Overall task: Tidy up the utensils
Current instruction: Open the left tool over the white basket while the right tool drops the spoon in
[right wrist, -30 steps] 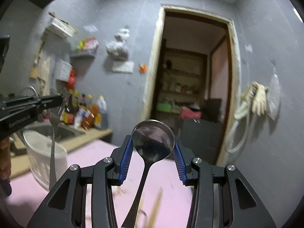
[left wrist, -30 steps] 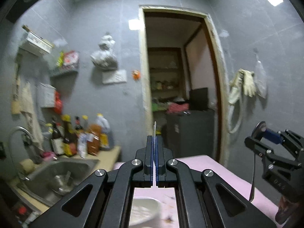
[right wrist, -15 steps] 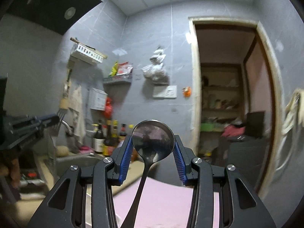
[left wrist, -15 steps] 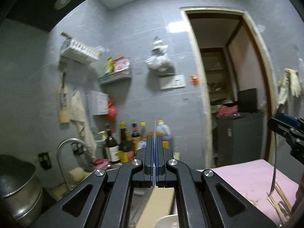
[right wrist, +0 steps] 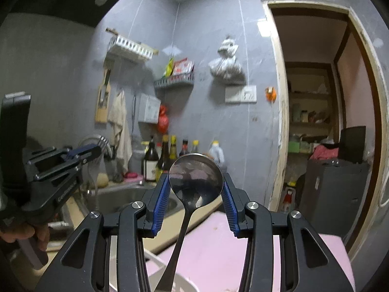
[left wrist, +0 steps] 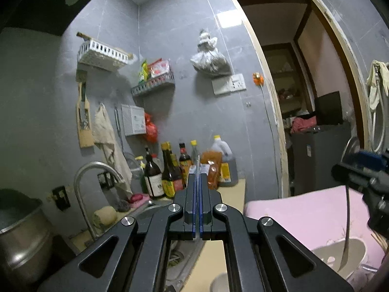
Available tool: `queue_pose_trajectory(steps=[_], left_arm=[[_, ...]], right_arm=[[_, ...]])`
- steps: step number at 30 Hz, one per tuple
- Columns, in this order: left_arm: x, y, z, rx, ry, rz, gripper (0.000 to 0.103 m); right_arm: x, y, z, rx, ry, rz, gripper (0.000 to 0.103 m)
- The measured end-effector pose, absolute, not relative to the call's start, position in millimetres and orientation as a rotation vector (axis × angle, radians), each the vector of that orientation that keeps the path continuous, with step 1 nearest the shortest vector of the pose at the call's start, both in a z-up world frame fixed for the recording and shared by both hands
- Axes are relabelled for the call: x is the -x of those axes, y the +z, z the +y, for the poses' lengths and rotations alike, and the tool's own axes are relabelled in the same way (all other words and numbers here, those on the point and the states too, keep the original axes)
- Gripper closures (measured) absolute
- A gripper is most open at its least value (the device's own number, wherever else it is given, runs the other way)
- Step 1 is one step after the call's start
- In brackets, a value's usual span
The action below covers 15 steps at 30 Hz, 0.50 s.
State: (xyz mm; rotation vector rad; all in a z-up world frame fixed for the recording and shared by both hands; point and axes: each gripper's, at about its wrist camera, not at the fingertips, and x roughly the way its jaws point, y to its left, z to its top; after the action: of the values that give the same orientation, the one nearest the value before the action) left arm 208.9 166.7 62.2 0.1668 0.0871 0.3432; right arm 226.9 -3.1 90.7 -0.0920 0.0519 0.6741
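Observation:
My left gripper [left wrist: 198, 194] is shut on a metal fork, seen edge-on as a thin strip [left wrist: 198, 165] between its pads; in the right wrist view its tines [right wrist: 103, 142] stick out of the left gripper [right wrist: 83, 152]. My right gripper [right wrist: 195, 194] is shut on a steel spoon [right wrist: 195, 181], bowl up, handle hanging down. In the left wrist view the right gripper [left wrist: 359, 170] is at the right edge, the spoon handle [left wrist: 346, 228] hanging over a white basket [left wrist: 340, 255]. Both are held high above the pink table [right wrist: 218, 243].
A steel sink [right wrist: 126, 194] with a tap [left wrist: 90, 185] lies to the left, with sauce bottles [left wrist: 170, 168] behind it on the counter. A large steel pot [left wrist: 19, 231] stands at the far left. An open doorway [right wrist: 316, 121] is at the right.
Both grippers have swung left, from facing the doorway to facing the sink and wall shelves. They still hold the fork and the spoon.

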Motion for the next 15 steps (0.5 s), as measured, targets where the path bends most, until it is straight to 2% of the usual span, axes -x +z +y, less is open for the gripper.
queue_pose_trajectory(steps=[6, 15], left_arm=[[-214, 51, 167, -0.130, 0.279, 0.171, 0.103], [-211, 53, 175, 0.083, 0.052, 0.309, 0.099]], right_arm=[[-232, 66, -1, 0.114, 0.680, 0.132, 0.063], [-232, 52, -8, 0.111, 0.708, 0.226, 0.063]])
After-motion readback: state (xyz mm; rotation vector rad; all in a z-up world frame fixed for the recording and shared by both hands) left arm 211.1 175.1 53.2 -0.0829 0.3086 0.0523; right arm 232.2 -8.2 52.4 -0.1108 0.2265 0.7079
